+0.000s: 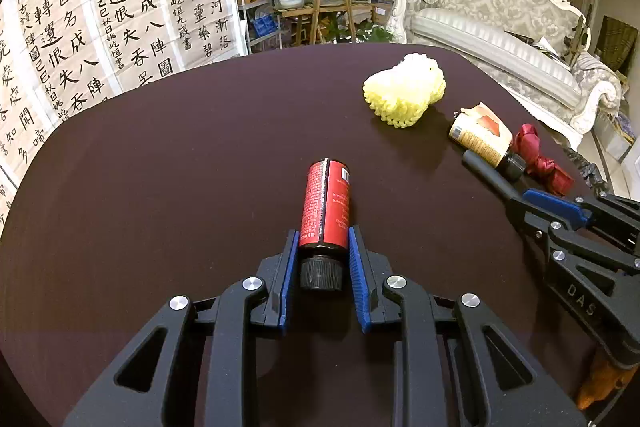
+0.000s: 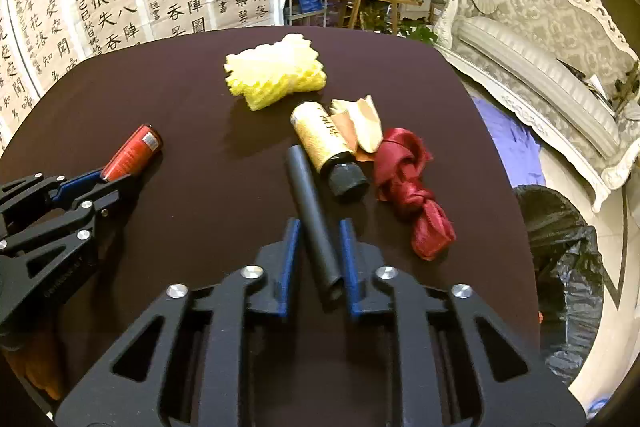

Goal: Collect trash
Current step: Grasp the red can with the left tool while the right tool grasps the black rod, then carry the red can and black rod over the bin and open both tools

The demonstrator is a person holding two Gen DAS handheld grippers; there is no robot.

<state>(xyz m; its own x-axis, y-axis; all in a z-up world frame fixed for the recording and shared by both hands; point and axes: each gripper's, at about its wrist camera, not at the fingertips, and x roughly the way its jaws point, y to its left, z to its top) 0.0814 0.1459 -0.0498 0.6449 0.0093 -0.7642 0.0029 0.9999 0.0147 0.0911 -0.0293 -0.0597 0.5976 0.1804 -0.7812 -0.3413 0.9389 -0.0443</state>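
Red bottle (image 1: 326,201) in L gripper (image 1: 324,239) jaws, black tube (image 2: 314,219) in R gripper (image 2: 320,227) jaws.

Bottle (image 2: 322,143) beside tube (image 2: 314,223) (touching)

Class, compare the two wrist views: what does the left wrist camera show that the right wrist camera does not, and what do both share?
Only the left wrist view shows the red bottle's black cap, sitting between the left tool's pads.

Only the right wrist view shows the black bin bag on the floor beside the table, and the right tool closed around the black tube.

Both show the red bottle, yellow foam net, gold bottle, red cloth and dark table.
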